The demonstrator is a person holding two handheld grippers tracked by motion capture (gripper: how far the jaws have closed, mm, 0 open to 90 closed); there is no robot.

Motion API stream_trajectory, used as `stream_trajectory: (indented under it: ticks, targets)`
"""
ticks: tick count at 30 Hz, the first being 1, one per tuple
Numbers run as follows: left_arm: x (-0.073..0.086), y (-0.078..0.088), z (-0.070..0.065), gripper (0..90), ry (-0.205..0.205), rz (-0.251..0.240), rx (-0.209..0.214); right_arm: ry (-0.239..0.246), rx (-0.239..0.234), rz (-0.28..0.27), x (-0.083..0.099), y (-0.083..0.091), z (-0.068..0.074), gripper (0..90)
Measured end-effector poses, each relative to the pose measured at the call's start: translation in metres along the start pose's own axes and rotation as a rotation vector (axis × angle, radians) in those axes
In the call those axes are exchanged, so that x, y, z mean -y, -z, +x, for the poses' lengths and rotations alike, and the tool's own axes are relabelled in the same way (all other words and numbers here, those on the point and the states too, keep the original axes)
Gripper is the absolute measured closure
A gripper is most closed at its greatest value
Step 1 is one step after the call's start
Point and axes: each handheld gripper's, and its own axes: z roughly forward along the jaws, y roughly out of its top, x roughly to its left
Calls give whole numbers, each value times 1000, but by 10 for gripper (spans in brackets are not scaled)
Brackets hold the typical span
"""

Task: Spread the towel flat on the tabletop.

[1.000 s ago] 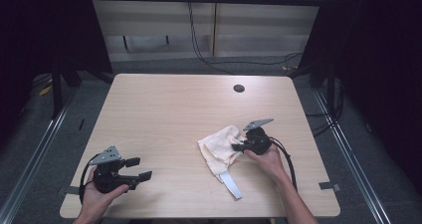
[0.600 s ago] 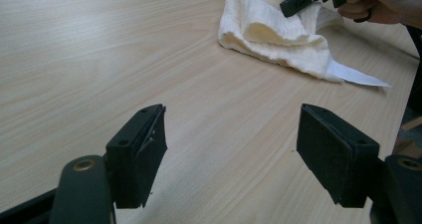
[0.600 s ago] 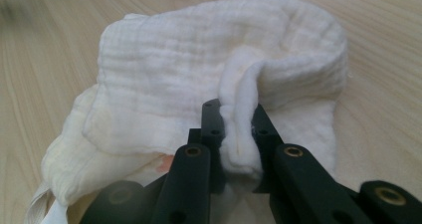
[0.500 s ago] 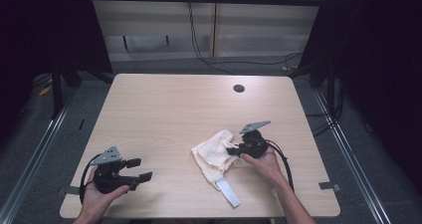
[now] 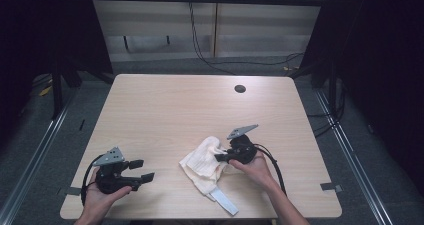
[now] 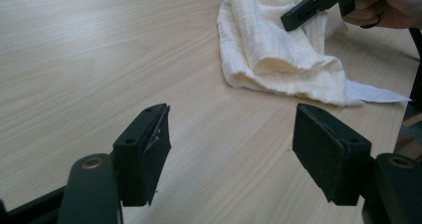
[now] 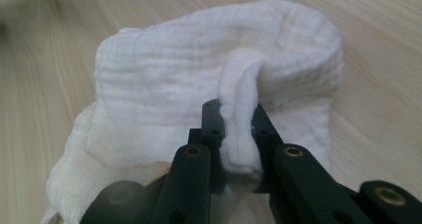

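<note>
One cloth (image 7: 199, 84) fold pinched between right tongs (image 7: 238, 129).

- I can read no text, label, brand, number or sign anywhere here.
- The white tag (image 5: 227, 203) on the cloth (image 5: 202, 162) looks blank to me.

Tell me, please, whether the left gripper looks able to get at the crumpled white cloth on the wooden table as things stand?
Probably yes. The left gripper stands open over bare wooden table, with nothing between it and the crumpled white cloth. The right gripper pinches one fold, leaving the near side free.
</note>
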Motion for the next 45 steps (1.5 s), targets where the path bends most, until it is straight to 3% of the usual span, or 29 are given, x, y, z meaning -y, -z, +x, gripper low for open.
stream_trajectory:
  ticks: [6,9,11,15,19,22,25,27,31,33,36,38,45]
  targets:
    - [0,1,0,329,-9,2,1,23,-33,11,-8,-18,16,821]
    - [0,1,-3,382,-26,-12,-3,49,-4,46,-9,-27,19,816]
    - [0,0,-3,399,-31,-16,8,35,-13,44,-8,-29,17,804]
    - [-5,-8,-5,460,-26,-7,30,37,-22,34,-6,-25,17,614]
    - [-16,-14,-13,504,-44,15,47,38,-5,-23,-11,-8,16,463]
    - [-25,-22,-21,506,-67,30,64,24,3,-76,-10,11,13,426]
    - [-39,-36,-26,471,-87,33,81,1,52,-82,-2,33,11,426]
    - [-47,-46,-31,475,-97,39,96,-12,59,-92,5,45,12,440]
    - [-61,-61,-40,562,-117,25,154,-20,71,-103,24,60,15,492]
    - [-60,-71,-46,620,-135,34,183,-25,77,-110,34,64,16,513]
    - [-50,-85,-52,665,-116,48,221,-42,93,-125,48,69,16,510]
    - [-45,-94,-57,675,-143,84,227,-61,90,-138,56,72,16,504]
    - [-41,-113,-66,597,-198,130,237,-60,94,-149,57,71,17,497]
